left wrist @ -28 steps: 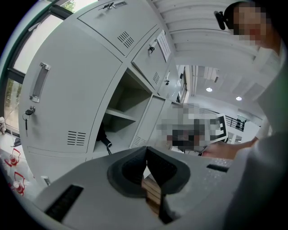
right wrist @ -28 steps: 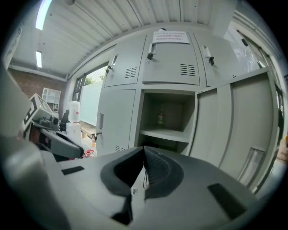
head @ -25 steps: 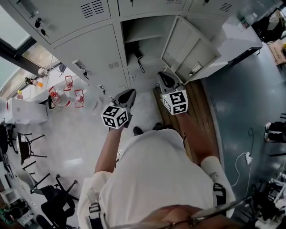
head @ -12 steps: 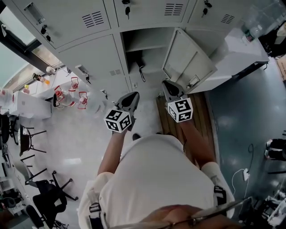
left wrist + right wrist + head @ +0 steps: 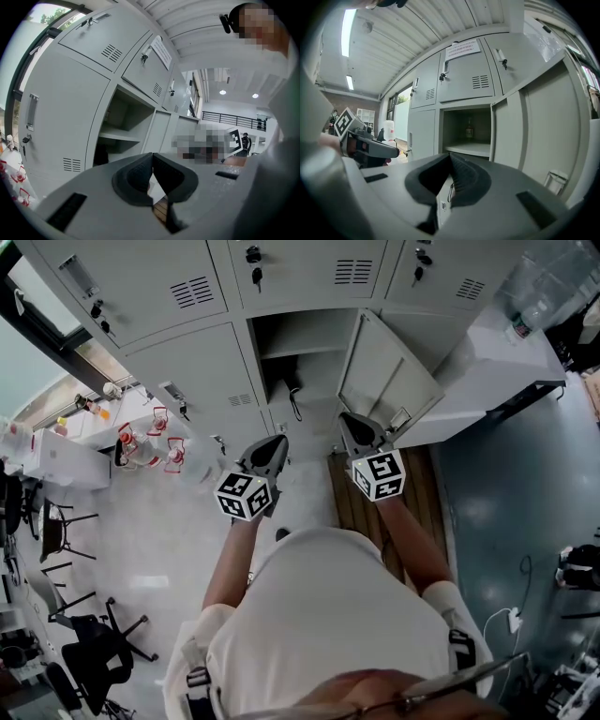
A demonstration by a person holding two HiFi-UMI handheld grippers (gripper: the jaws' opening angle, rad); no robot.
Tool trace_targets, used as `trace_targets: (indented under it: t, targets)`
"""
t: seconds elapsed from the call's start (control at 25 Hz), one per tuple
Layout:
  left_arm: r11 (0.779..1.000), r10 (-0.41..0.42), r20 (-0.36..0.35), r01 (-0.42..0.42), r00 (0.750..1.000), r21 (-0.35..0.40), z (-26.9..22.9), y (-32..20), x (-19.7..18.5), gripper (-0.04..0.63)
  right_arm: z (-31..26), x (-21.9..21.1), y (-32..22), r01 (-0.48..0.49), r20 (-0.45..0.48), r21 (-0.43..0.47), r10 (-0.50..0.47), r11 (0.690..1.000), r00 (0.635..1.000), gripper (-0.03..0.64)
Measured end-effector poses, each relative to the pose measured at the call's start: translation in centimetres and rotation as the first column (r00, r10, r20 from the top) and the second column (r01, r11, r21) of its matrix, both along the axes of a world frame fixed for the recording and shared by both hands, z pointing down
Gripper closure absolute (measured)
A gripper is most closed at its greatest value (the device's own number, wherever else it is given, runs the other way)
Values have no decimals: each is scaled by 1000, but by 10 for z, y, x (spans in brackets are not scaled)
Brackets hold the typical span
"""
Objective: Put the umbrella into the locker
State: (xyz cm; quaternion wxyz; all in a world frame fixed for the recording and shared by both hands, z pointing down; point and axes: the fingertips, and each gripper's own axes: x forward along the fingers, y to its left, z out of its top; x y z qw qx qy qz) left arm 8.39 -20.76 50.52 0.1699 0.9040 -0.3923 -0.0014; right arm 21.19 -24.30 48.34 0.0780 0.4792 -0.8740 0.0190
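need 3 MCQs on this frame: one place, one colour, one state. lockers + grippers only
1. In the head view, the open locker door stands on which side of its opening?
A) left
B) right
C) above

2. The lockers are:
A) grey
B) blue
C) red

3. The left gripper and right gripper are:
A) both shut, empty
B) both wide open
C) both shut on an umbrella

Key:
1 B, the door is swung out to the right of the opening.
2 A, every front is pale grey.
3 A, each gripper view shows the jaws together with nothing between them.
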Motion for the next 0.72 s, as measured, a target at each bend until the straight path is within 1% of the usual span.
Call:
trace_targets:
  t: [0.24,0.72]
  targets:
    - [1000,9,7,-9,1000,-13,5,5,12,591,-1,4,6,13,17,-13,-13,1000,1000,611]
    - [1000,-8,17,8,1000,-18,7,1,7,591,7,4,1,8,36,-31,-7,999,999,611]
